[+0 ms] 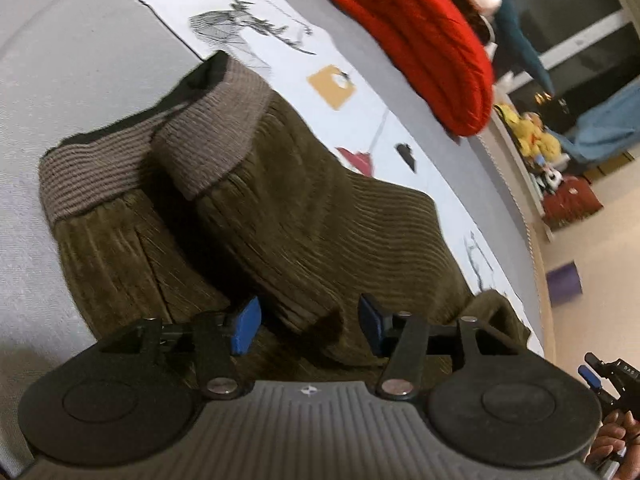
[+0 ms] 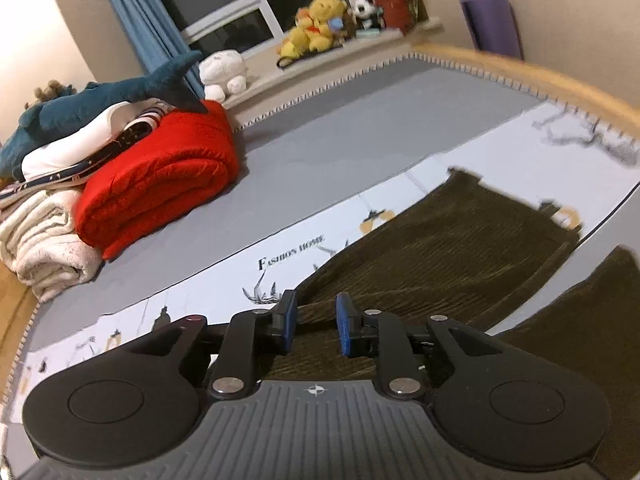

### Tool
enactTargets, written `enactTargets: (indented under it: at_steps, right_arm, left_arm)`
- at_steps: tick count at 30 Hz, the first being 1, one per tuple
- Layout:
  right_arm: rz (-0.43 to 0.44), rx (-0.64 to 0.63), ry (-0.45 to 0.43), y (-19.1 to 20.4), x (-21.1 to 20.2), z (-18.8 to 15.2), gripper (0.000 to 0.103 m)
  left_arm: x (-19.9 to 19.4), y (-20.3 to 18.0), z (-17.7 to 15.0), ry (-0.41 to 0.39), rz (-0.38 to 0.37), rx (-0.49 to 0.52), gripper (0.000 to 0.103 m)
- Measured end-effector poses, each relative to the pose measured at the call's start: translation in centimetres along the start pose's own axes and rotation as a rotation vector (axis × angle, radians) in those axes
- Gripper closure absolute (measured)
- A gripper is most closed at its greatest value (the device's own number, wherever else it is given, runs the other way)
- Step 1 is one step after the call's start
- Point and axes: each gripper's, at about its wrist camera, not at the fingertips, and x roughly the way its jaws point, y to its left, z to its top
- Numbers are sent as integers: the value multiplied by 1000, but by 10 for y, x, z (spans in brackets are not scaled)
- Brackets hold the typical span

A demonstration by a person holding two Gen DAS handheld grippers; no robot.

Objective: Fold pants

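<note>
Olive-brown corduroy pants (image 1: pixel 280 208) with ribbed taupe cuffs (image 1: pixel 208 136) lie on a bed. In the left wrist view the two cuffed legs lie side by side, one overlapping the other. My left gripper (image 1: pixel 308 326) is open, its blue pads just above the fabric, with a fold of cloth between them. In the right wrist view the pants (image 2: pixel 460 248) spread ahead and to the right. My right gripper (image 2: pixel 316 328) is open over the pants' edge, with cloth between the pads but not pinched.
The bed has a grey sheet (image 2: pixel 360 136) with a white printed strip (image 2: pixel 240 280). A folded red blanket (image 2: pixel 160 176), white towels and a plush shark (image 2: pixel 100 96) are stacked at the far side. Plush toys (image 2: pixel 316 24) sit on the windowsill. The wooden bed edge (image 2: pixel 520 68) runs at right.
</note>
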Motion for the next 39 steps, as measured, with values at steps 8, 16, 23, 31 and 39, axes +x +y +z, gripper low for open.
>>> enactTargets:
  at_steps: [8, 16, 23, 31, 39]
  right_arm:
    - [-33, 98, 99, -20, 104, 29, 63]
    - [-126, 210, 196, -32, 219, 45, 62]
    - [-257, 154, 245, -12, 272, 44, 61]
    - [-386, -20, 283, 13, 264, 54, 96]
    - [-221, 52, 94, -12, 110, 79, 96]
  left_arm:
    - [9, 5, 16, -57, 84, -10, 71]
    - [11, -10, 11, -121, 164, 132, 91]
    - [13, -10, 9, -118, 170, 136, 91]
    - [13, -11, 11, -104, 168, 147, 91]
    - [-7, -19, 17, -154, 120, 184, 95]
